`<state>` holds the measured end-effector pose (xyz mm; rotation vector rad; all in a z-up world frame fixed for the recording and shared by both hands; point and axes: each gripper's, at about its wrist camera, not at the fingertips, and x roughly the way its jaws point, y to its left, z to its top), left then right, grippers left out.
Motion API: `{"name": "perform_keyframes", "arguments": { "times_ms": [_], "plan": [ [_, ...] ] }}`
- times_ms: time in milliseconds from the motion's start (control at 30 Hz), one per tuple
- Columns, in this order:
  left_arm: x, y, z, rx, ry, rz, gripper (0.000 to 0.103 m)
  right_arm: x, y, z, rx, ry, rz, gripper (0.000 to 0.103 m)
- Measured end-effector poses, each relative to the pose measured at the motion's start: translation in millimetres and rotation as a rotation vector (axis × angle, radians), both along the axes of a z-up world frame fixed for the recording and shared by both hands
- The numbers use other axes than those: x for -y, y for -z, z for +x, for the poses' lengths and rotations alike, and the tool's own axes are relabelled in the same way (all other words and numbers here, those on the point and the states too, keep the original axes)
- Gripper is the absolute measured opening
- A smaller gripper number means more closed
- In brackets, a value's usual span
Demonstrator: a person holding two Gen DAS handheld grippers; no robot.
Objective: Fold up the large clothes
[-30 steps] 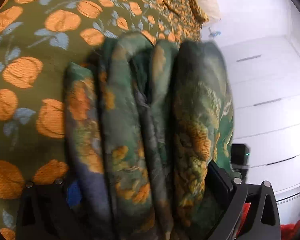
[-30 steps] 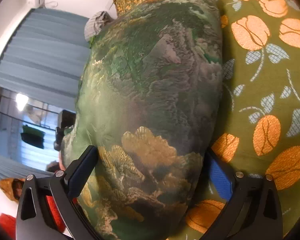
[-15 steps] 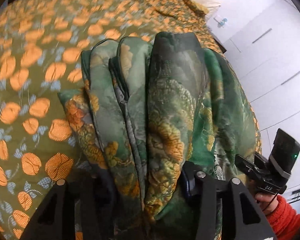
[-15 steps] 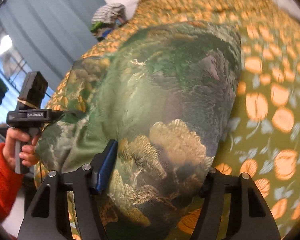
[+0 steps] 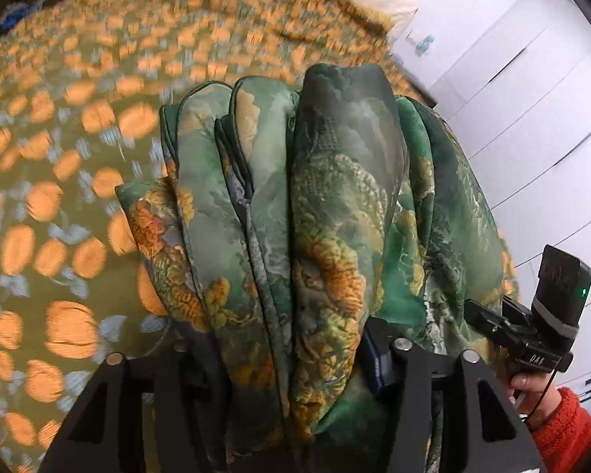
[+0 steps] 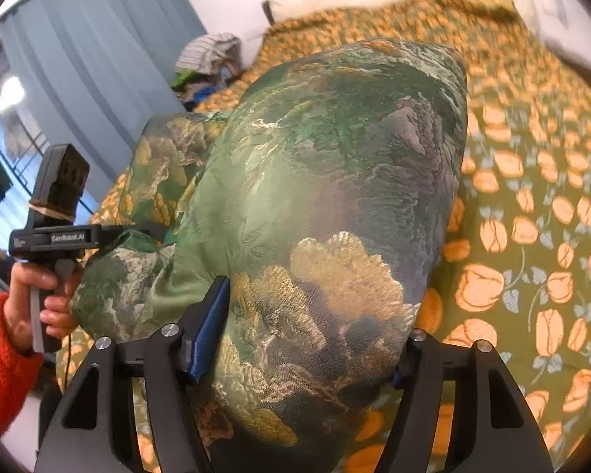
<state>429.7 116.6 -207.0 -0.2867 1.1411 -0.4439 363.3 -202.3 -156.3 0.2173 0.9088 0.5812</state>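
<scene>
Between your two grippers hangs the folded garment (image 5: 346,213), a thick bundle of glossy green brocade with woven gold clouds, lifted above the orange-flowered bedspread (image 5: 71,126). Your left gripper (image 5: 283,358) pinches several rounded folds; your right gripper (image 6: 307,335) clamps the bulging end. Both pads are mostly buried in fabric, and the bedspread is blurred

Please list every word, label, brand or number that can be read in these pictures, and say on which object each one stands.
"GenRobot.AI": white print on the black body of the left gripper, right wrist view.
"DAS": white letters on the black body of the right gripper, left wrist view; small, so the reading is uncertain.
No other readable text.
</scene>
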Motion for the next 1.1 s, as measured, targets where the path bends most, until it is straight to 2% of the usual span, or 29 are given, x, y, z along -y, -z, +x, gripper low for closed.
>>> {"name": "perform_keyframes", "arguments": {
  "times_ms": [33, 67, 100, 167, 200, 233, 267, 333, 367, 433, 533, 633, 667, 733, 800, 867, 933, 1033, 1100],
  "plan": [
    [-1.5, 16.8, 4.3, -0.028, -0.009, 0.003, 0.066, 5.7, 15.1, 8.2, -0.043, 0.002, 0.007, 0.069],
    [-1.2, 21.5, 6.6, -0.028, -0.020, -0.002, 0.074, 7.9, 24.3, 14.5, -0.073, 0.006, 0.011, 0.070],
    [-7.1, 26.5, 5.7, -0.012, -0.040, -0.038, 0.079, 11.3, 39.3, 19.6, -0.120, 0.014, 0.022, 0.074],
    [-17.5, 23.8, -0.5, 0.003, -0.049, -0.111, 0.080, 25.2, 60.2, 21.6, -0.176, 0.049, 0.091, 0.084],
    [-20.7, 19.9, -3.7, -0.003, -0.045, -0.123, 0.080, 34.9, 63.7, 20.3, -0.178, 0.073, 0.145, 0.094],
    [-23.7, 10.6, -10.9, 0.020, -0.041, -0.116, 0.080, 44.2, 62.1, 15.7, -0.164, 0.100, 0.191, 0.100],
    [-24.6, 4.1, -16.2, 0.040, -0.039, -0.095, 0.080, 49.9, 59.3, 11.1, -0.153, 0.118, 0.206, 0.102],
    [-20.4, -20.7, -39.4, 0.138, -0.042, 0.034, 0.080, 59.0, 51.3, 3.3, -0.139, 0.141, 0.188, 0.103],
    [-17.5, -30.4, -51.1, 0.189, -0.049, 0.086, 0.080, 63.6, 44.4, -5.2, -0.123, 0.153, 0.156, 0.103],
    [-4.6, -63.9, -87.8, 0.365, -0.064, 0.237, 0.083, 70.4, 29.2, -22.7, -0.061, 0.178, 0.066, 0.103],
    [9.7, -97.6, -132.1, 0.533, -0.129, 0.353, 0.085, 69.8, 0.2, -55.6, 0.059, 0.227, -0.103, 0.103],
    [21.2, -117.6, -167.1, 0.621, -0.208, 0.398, 0.085, 51.0, -37.5, -103.0, 0.190, 0.328, -0.347, 0.103],
    [22.3, -120.9, -174.9, 0.639, -0.234, 0.410, 0.086, 47.5, -48.0, -111.0, 0.218, 0.352, -0.378, 0.103],
    [30.8, -128.3, -196.1, 0.653, -0.274, 0.429, 0.086, 39.8, -74.2, -128.4, 0.290, 0.396, -0.416, 0.103],
    [42.3, -132.0, -214.7, 0.633, -0.299, 0.459, 0.086, 30.7, -99.1, -152.0, 0.359, 0.444, -0.425, 0.103],
    [51.3, -131.8, -231.9, 0.601, -0.309, 0.492, 0.086, 22.2, -114.8, -166.1, 0.389, 0.508, -0.438, 0.103],
    [59.8, -130.3, -245.8, 0.564, -0.303, 0.514, 0.086, 12.7, -121.9, -177.7, 0.377, 0.541, -0.477, 0.103],
    [74.6, -132.9, -269.6, 0.557, -0.281, 0.500, 0.086, 4.9, -126.5, -191.3, 0.338, 0.474, -0.421, 0.103],
    [80.9, -135.6, -281.4, 0.549, -0.276, 0.482, 0.087, 1.1, -130.6, -204.7, 0.347, 0.443, -0.395, 0.103]
  ]
}}
